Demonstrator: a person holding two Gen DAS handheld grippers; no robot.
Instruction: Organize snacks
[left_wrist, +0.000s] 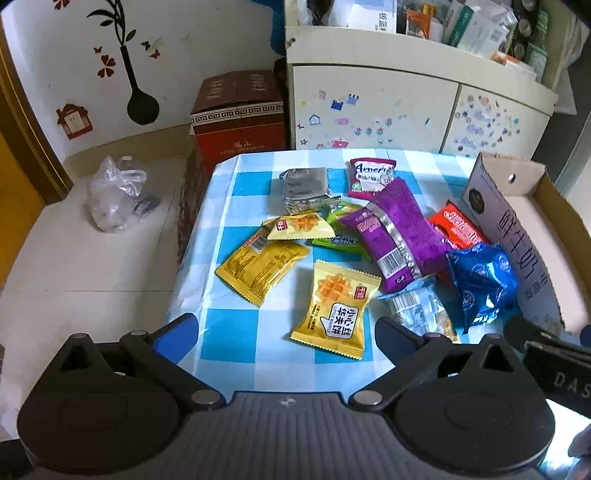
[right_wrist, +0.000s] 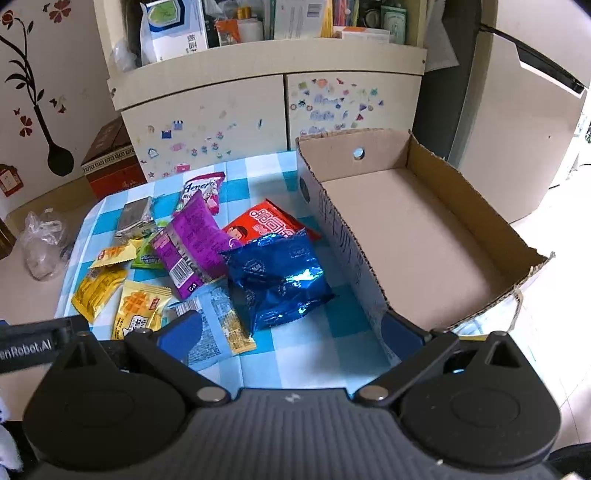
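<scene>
Your left gripper (left_wrist: 284, 325) and right gripper (right_wrist: 291, 325) are matte black, with blue-padded fingers (left_wrist: 176, 338), silver pivot screws, triangular cut-outs, ribbed centre plates and white lettering on the side.

It was a lived-in family home. A black vase-and-flower wall decal (left_wrist: 136, 74) filled the upper left of the frame, and a cream cabinet (right_wrist: 266, 107) across the top centre carried children's stickers on its doors and a shelf crammed with boxes. A red gift carton (left_wrist: 238, 118) and a knotted plastic bag (left_wrist: 114, 194) sat on the tiled floor (left_wrist: 74, 266), left of the blue-checked bench (left_wrist: 236, 332).
</scene>
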